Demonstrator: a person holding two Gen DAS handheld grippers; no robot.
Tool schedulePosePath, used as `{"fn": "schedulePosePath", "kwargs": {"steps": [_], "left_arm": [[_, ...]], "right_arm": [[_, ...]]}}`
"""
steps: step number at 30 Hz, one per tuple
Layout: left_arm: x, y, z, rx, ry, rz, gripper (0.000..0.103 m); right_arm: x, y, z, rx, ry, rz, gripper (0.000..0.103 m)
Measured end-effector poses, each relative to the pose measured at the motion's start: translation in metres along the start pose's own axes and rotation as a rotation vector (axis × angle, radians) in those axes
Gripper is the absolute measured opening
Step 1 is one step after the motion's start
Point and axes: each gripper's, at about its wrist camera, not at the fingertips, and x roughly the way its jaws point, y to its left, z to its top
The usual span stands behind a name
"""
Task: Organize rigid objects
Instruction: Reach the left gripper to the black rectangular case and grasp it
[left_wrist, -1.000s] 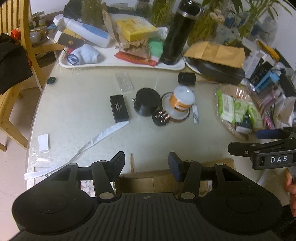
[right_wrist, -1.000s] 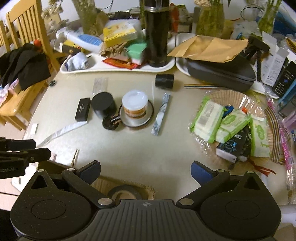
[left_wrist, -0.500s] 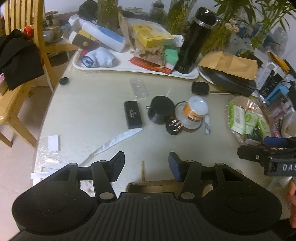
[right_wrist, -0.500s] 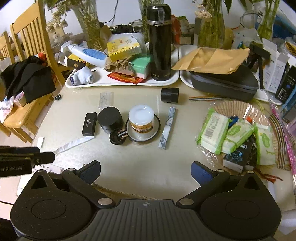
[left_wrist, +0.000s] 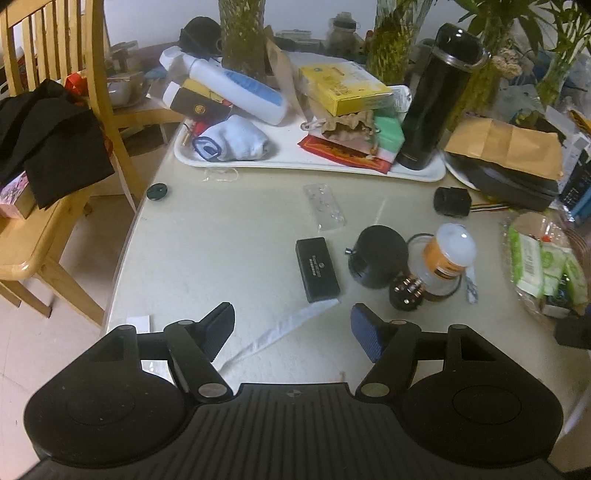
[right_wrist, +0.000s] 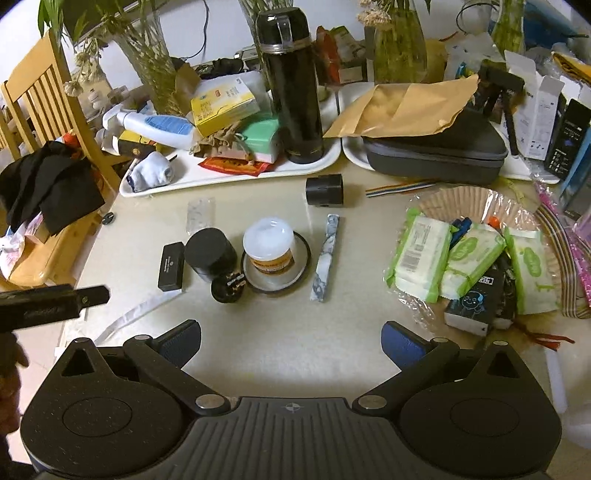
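A cluster of small rigid objects lies mid-bench: a flat black rectangular case (left_wrist: 317, 269), to its right an upright black cylinder (left_wrist: 377, 256), and right of that a white-lidded jar with an orange label (left_wrist: 447, 252) standing on a dark ring-shaped coaster (right_wrist: 275, 263). A small black plug with metal pins (left_wrist: 406, 293) sits on the near side, touching or just beside both cylinder and coaster. Right of the coaster lies a marbled strip (right_wrist: 325, 258), apart from it. Farther back, a short black tube (right_wrist: 324, 189) lies on its side near the white tray (left_wrist: 310, 164), which carries a tall black flask (left_wrist: 436, 98), a yellow box (left_wrist: 341, 87) and a white-and-blue bottle (left_wrist: 236, 90). On the right, a wicker basket (right_wrist: 476, 201) holds green wipe packs (right_wrist: 421, 253). The left gripper (left_wrist: 291, 326) hovers over the near bench (left_wrist: 229, 251) above a white paper strip (left_wrist: 280, 330); its jaws are opening with nothing between them. The right gripper (right_wrist: 291, 341) hovers with jaws wide apart and empty. A wooden chair (left_wrist: 55, 122) stands at far left.
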Motion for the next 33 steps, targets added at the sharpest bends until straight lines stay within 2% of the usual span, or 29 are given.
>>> {"fn": "schedulePosePath", "kwargs": {"steps": [4,9,16,18,24,28,30,33], "left_arm": [[0.012,-0.002,0.007,0.048,-0.014,0.004,0.069],[0.031,0.0,0.012,0.043,-0.016,0.011,0.069],[0.052,-0.009,0.019,0.072,0.002,-0.022,0.069],[0.059,-0.011,0.02,0.084,0.007,-0.025,0.069],[0.081,-0.015,0.025,0.085,0.025,-0.022,0.068],[0.092,-0.017,0.027,0.062,0.043,-0.031,0.068],[0.098,-0.019,0.027,0.06,0.059,-0.036,0.065],[0.107,-0.023,0.026,0.073,0.079,-0.021,0.055]], "right_arm": [[0.002,0.0,0.0,-0.011,0.008,0.006,0.103],[0.011,0.004,0.002,-0.074,0.029,-0.015,0.103],[0.012,0.012,0.011,-0.162,0.034,-0.083,0.103],[0.011,0.008,0.012,-0.147,0.028,-0.089,0.103],[0.011,-0.011,0.018,-0.015,0.059,-0.008,0.103],[0.012,-0.01,0.018,-0.004,0.07,0.003,0.103],[0.013,-0.008,0.018,-0.023,0.06,-0.02,0.103],[0.014,-0.009,0.019,-0.031,0.06,-0.04,0.103]]}}
